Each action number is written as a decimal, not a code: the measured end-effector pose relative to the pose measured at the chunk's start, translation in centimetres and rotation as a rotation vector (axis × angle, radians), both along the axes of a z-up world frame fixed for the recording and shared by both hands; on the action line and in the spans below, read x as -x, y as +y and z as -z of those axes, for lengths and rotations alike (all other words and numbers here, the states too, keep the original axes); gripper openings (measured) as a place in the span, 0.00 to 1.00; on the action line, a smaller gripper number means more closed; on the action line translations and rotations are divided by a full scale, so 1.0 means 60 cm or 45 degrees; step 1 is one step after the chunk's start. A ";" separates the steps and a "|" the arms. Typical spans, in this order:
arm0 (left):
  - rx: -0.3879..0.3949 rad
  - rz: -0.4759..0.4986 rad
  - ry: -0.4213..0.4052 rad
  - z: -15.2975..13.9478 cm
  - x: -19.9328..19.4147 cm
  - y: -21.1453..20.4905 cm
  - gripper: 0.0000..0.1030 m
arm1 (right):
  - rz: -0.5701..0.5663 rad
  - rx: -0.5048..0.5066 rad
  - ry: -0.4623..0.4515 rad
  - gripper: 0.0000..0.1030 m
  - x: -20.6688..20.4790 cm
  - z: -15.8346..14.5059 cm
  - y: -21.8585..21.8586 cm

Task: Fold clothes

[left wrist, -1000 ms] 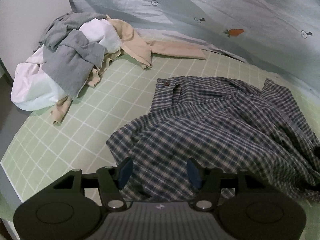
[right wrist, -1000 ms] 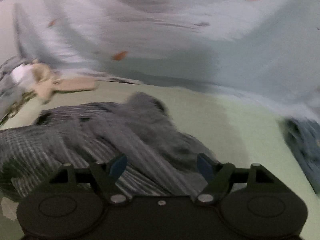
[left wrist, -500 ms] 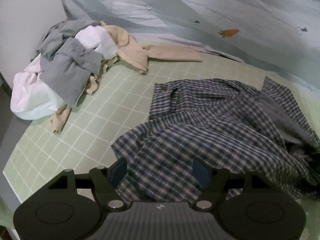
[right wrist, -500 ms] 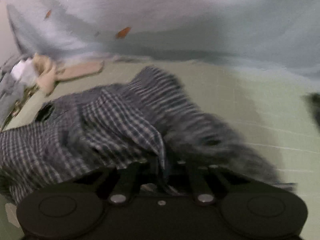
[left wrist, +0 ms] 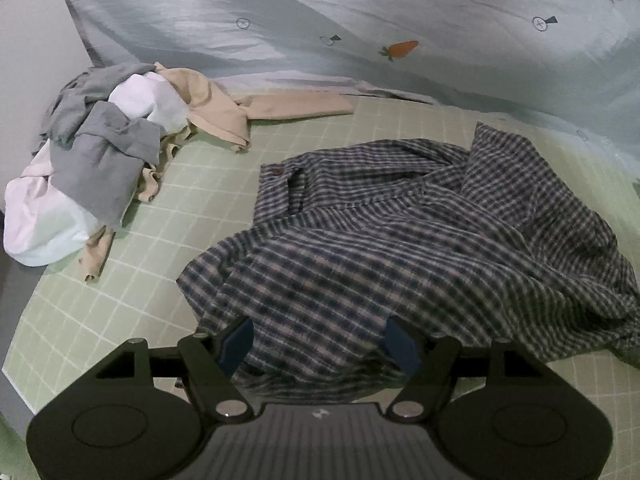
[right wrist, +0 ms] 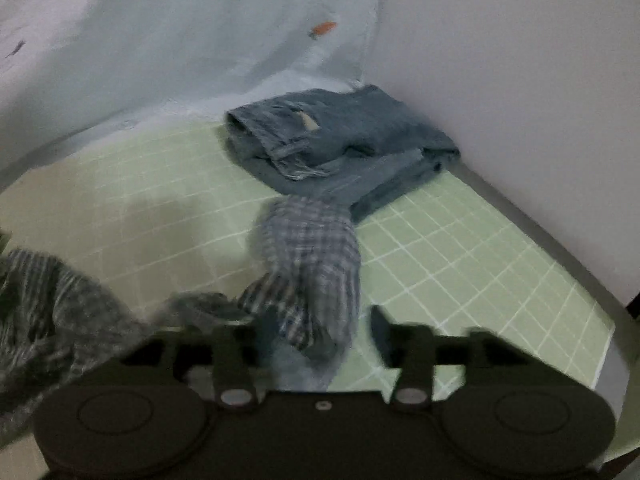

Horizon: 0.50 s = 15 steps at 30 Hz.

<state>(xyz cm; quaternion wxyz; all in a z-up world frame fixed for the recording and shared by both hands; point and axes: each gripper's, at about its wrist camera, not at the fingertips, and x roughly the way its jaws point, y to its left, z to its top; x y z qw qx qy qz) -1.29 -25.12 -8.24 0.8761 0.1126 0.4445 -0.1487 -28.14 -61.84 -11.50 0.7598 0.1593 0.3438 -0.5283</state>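
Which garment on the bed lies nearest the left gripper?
The checked shirt: its hem lies between the open fingers of the left gripper. The grey, white and beige clothes are heaped farther off by the wall.

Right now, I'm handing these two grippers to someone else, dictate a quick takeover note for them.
Left gripper: open, low over the near hem of the dark blue-and-cream plaid shirt, gripping nothing.
Right gripper: jaws apart, a plaid sleeve lying loose between them; view blurred.
The shirt lies crumpled on the green grid-pattern sheet.
Folded blue jeans sit in the far corner; the pile of grey, white and beige clothes waits unfolded.
Left: spread and fold the shirt, then the pile.
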 end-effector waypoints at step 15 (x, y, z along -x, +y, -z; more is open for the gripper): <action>-0.003 -0.094 0.156 0.053 -0.053 0.047 0.75 | -0.787 -0.288 -0.042 0.73 -0.281 0.066 0.166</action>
